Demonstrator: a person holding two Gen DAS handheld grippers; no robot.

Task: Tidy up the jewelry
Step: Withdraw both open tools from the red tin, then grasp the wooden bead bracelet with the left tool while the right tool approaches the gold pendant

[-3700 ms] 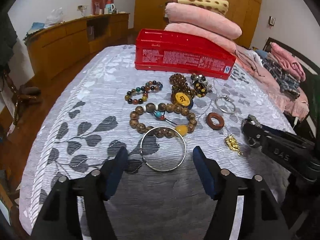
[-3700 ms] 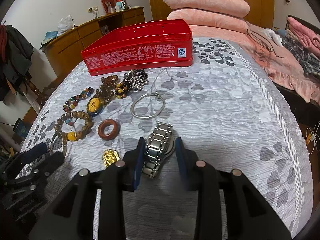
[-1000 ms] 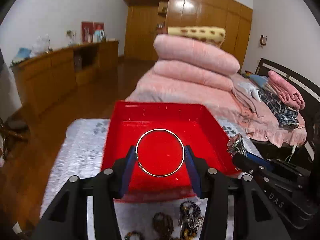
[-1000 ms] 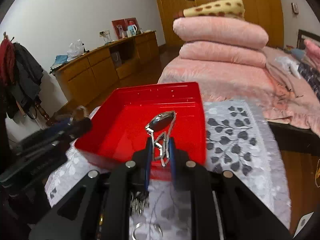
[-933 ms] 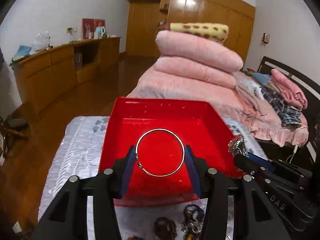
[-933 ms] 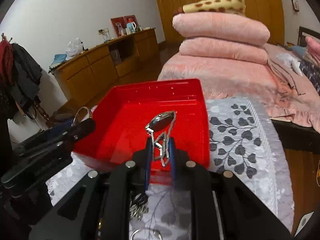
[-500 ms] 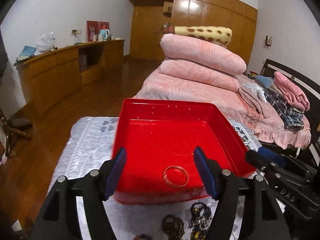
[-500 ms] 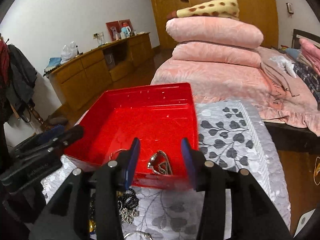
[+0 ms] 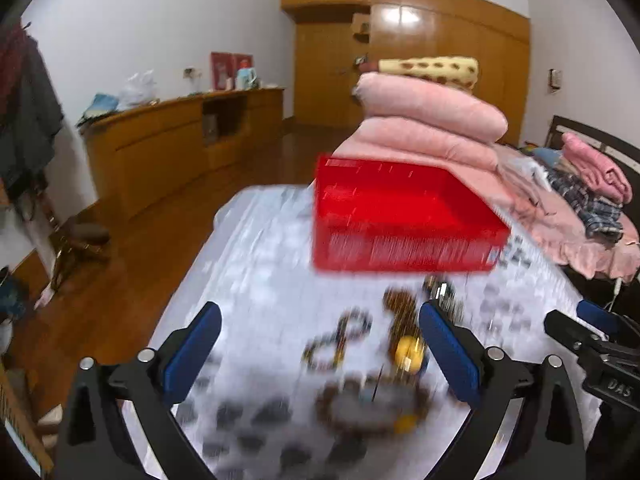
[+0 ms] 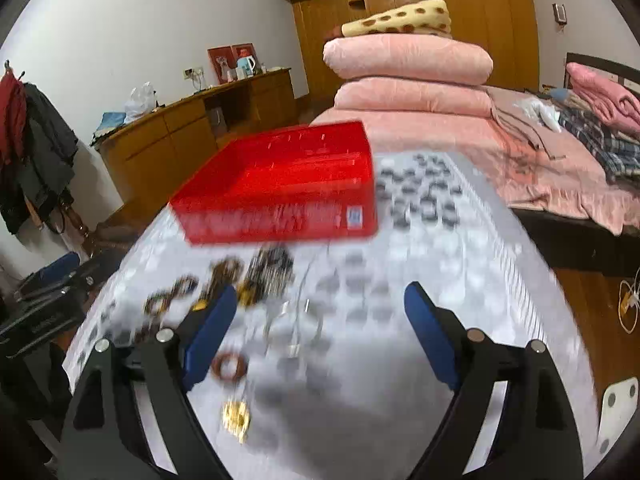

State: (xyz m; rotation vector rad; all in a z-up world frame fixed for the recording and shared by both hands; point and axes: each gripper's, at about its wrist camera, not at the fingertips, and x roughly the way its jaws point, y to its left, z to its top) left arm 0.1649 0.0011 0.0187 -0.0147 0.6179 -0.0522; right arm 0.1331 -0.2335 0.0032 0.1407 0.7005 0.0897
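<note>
Both views are motion-blurred. The red box [image 9: 400,216] [image 10: 280,188] stands at the far end of the grey leaf-patterned cloth [image 9: 256,264]. My left gripper [image 9: 316,320] hovers short of it, jaws opening wide, nothing between them. Below it lie a multicoloured bead bracelet [image 9: 336,344], a yellow pendant [image 9: 408,354] and a big wooden bead bracelet [image 9: 368,408]. My right gripper [image 10: 320,296] is also opening and empty, above a silver ring [image 10: 296,328], a brown ring [image 10: 229,366] and a gold charm [image 10: 236,418]. The box's contents are not visible.
Stacked pink quilts [image 9: 432,120] lie behind the box, on a bed with folded clothes [image 10: 600,136] to the right. A wooden sideboard [image 9: 172,144] runs along the left wall over a wooden floor. The cloth's right edge [image 10: 532,264] drops off.
The left gripper let the silver bangle fall into the red box and the right let go the metal watch there. Both opened wide and pulled back over the jewelry on the cloth.
</note>
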